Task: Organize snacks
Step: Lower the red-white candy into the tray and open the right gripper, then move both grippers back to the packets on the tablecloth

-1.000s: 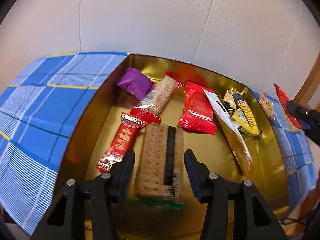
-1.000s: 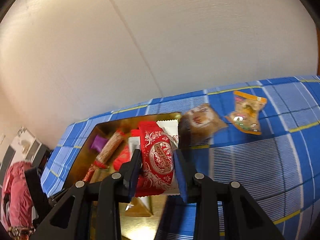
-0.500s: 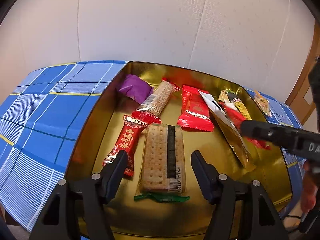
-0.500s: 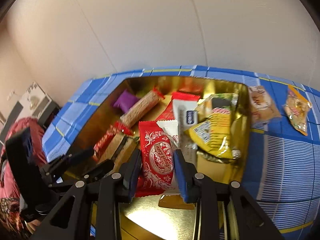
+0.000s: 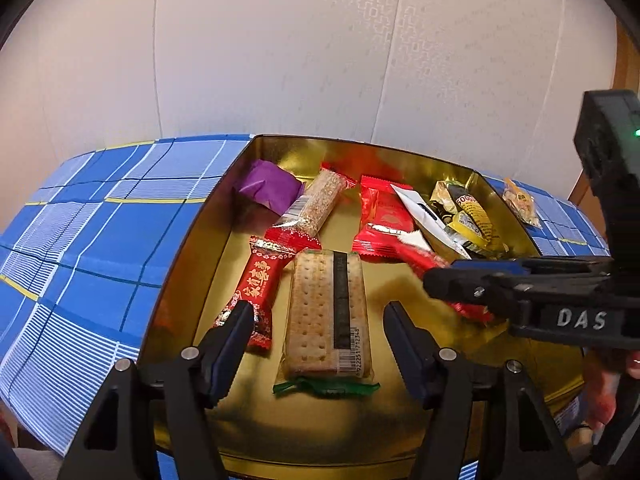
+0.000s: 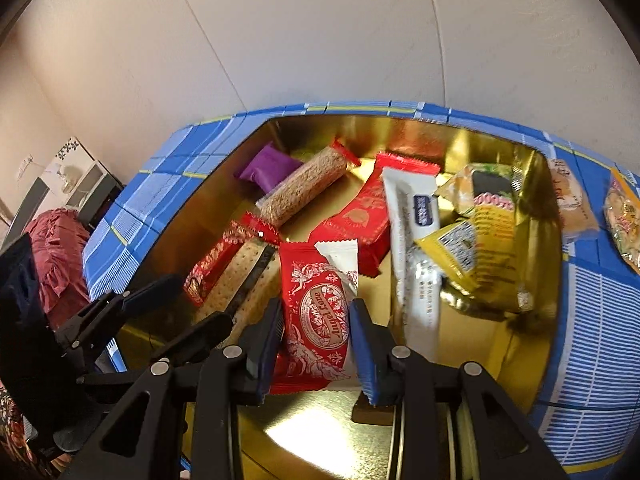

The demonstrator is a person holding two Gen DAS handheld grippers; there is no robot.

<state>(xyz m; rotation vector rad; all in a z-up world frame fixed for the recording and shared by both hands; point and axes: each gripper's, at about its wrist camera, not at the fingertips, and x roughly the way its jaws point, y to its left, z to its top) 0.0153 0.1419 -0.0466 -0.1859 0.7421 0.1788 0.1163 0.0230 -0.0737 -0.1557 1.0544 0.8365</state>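
Snacks lie in a shiny gold tin on blue plaid cloth. My left gripper hangs open over a flat cracker pack; my right gripper pinches a glossy red packet above the tin floor.

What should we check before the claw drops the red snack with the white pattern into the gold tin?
1. Right claw pinching the red white-patterned snack packet: ok.
2. Packet over the gold metal tin: ok.
3. Bare gold floor under it: ok.
4. Left claw open, holding nothing: ok.
5. Clear cracker packet lying flat between the left claw's fingers, untouched: ok.
6. Every snack inside: not ok, the orange bag and brown-bread packet lie on the blue checked cloth.
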